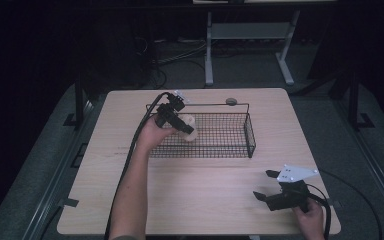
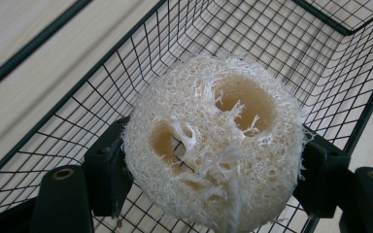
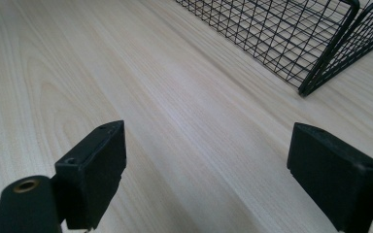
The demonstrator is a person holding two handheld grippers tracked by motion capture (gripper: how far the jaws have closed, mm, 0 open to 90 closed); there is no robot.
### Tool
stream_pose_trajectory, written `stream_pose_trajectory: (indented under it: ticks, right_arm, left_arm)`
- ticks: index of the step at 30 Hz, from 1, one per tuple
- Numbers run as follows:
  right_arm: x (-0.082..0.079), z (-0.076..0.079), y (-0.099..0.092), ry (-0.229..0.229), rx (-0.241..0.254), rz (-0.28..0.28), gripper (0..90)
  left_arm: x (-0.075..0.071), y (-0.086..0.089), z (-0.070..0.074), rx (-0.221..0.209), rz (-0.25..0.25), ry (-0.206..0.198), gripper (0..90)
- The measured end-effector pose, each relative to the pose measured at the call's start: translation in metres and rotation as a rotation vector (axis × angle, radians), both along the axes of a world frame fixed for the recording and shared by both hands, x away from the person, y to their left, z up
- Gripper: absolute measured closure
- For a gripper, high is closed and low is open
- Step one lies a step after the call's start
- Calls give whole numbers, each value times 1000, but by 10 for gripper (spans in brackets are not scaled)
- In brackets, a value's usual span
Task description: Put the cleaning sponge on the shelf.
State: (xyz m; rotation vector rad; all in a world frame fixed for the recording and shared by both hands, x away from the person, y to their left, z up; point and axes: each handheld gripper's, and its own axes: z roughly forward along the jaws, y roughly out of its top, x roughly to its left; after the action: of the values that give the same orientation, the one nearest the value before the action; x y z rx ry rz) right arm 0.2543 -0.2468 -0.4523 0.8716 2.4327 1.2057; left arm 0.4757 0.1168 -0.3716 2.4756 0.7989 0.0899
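Wooden surface (image 1: 205, 175), wire basket (image 1: 250, 135) set toward its far edge.
High view: left gripper (image 1: 172, 116) inside basket's left end; right gripper (image 1: 272, 192) near front right corner, open room between. Left gripper view: fingers (image 2: 108, 170) clenched on loofah (image 2: 213, 141). Right gripper view: fingers (image 3: 94, 167) released, basket corner ahead.

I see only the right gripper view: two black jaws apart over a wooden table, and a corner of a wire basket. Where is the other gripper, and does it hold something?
Observer: The left gripper is at the left end of the wire basket, over its inside, and its jaws are shut on a pale loofah sponge.
Operator: Does the sponge already lie on the basket floor?
Observer: I cannot tell; the left gripper view shows the mesh behind it and both jaws pressing its sides.
Operator: And my gripper, where is it on the table?
Observer: The right gripper is near the front right corner, open, apart from the basket.
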Motion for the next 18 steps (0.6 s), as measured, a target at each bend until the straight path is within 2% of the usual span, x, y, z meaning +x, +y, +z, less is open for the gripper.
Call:
stream_pose_trajectory:
  ticks: [12,15,18]
  right_arm:
    - [0,0,0,0,-4,0,135]
    - [0,0,0,0,-4,0,136]
    - [0,0,0,1,-4,0,136]
  left_arm:
    - [0,-10,-9,-11,-3,10,269]
    - [0,-12,-11,5,-4,5,269]
    - [0,-14,-14,19,-10,16,269]
